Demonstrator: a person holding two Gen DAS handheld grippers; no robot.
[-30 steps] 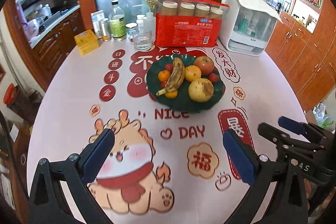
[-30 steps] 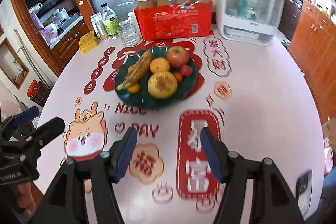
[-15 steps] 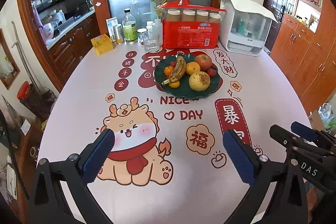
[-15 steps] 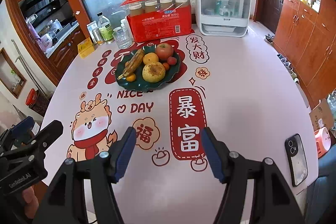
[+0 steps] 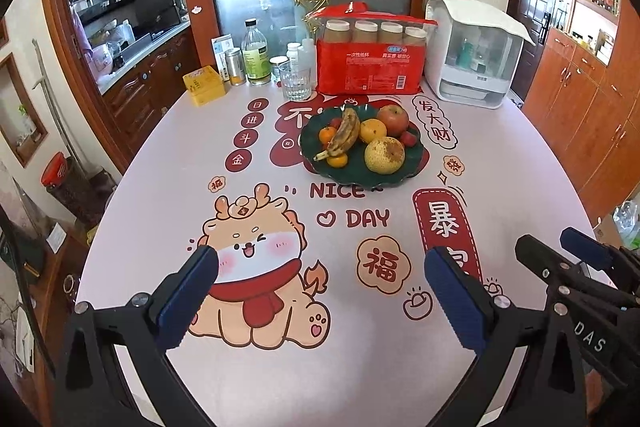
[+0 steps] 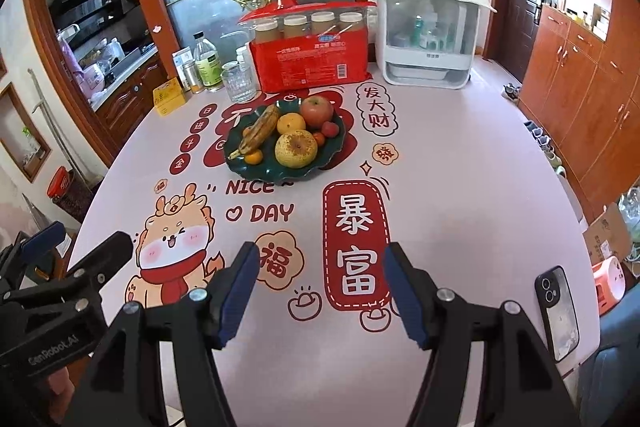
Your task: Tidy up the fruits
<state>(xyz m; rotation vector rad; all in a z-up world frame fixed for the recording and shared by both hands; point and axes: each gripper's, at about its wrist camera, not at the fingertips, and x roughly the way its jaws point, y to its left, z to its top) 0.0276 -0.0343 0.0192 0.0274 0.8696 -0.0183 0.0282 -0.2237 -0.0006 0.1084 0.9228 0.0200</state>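
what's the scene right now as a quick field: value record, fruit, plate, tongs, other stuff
plate: dark green plate, on the table
fruit on plate: banana, apple, pear, orange
left tongs: open, empty, over the near table
right tongs: open, empty, over the near table
behind plate: red package, glass
phone: near right edge

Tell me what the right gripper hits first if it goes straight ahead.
Probably the bare tablecloth first; the open right gripper points just right of the green fruit plate, though depth is unclear.
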